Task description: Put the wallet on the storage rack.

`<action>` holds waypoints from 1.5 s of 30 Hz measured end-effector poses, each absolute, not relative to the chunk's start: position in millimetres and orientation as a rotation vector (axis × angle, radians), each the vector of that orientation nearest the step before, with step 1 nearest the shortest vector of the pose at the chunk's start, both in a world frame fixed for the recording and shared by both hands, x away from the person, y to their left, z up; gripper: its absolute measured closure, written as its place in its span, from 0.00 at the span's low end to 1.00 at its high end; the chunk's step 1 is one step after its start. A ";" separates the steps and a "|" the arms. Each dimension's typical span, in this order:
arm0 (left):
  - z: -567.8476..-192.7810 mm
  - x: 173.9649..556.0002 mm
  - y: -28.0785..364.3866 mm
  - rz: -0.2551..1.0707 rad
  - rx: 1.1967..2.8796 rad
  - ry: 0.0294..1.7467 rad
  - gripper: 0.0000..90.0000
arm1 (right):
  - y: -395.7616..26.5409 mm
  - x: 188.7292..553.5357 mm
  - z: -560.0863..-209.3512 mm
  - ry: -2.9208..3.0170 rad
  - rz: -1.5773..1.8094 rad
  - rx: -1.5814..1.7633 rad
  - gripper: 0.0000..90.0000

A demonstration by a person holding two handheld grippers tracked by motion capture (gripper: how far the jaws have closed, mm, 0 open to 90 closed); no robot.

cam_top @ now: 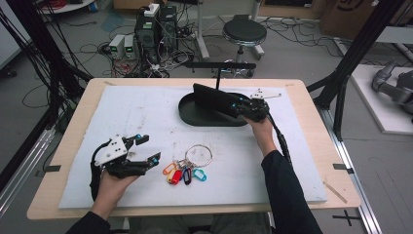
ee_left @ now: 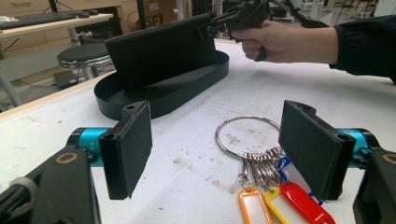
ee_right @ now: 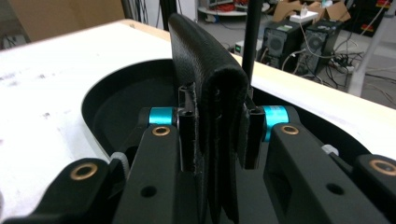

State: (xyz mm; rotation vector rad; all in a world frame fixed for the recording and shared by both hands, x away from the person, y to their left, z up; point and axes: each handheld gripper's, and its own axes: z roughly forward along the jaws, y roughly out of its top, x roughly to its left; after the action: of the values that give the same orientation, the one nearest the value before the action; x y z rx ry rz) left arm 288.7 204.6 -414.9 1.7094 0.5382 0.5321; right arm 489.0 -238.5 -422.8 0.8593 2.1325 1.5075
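Observation:
A black folded wallet (cam_top: 214, 100) stands on its edge inside a black oval tray (cam_top: 195, 117) at the far middle of the table. My right gripper (cam_top: 239, 107) is shut on the wallet's right end. In the right gripper view the pads press both sides of the wallet (ee_right: 210, 79) above the tray (ee_right: 93, 100). My left gripper (cam_top: 148, 148) rests at the near left, open, with nothing between its jaws. Just to its right lies a metal key ring (cam_top: 198, 155) with several coloured tags (cam_top: 184, 174). The ring (ee_left: 218, 137) lies on the mat beyond the open left gripper (ee_left: 222, 154).
A white mat (cam_top: 146, 112) covers the wooden table. A thin black stand (cam_top: 219, 66) rises just behind the tray. Beyond the far edge are a stool (cam_top: 244, 33), computers (cam_top: 156, 29) and cables on the floor. Black frame posts (cam_top: 350, 53) flank the table.

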 end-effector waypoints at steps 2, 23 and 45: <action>-414.9 288.5 204.3 0.532 1.713 0.536 0.29 | -239.9 489.7 -423.7 2.142 1.477 0.858 0.83; -418.7 291.7 205.3 0.526 1.727 0.551 0.29 | -250.4 482.8 -417.9 2.102 1.289 1.007 0.44; -428.9 302.5 206.6 0.579 1.768 0.613 0.28 | -318.4 394.9 -379.0 2.038 1.485 0.923 0.34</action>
State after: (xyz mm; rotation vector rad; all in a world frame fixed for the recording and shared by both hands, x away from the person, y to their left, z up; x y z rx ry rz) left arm 302.5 206.6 -428.9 1.7676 0.6127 0.5788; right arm 394.9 -318.4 -379.0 0.9233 2.0376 1.4851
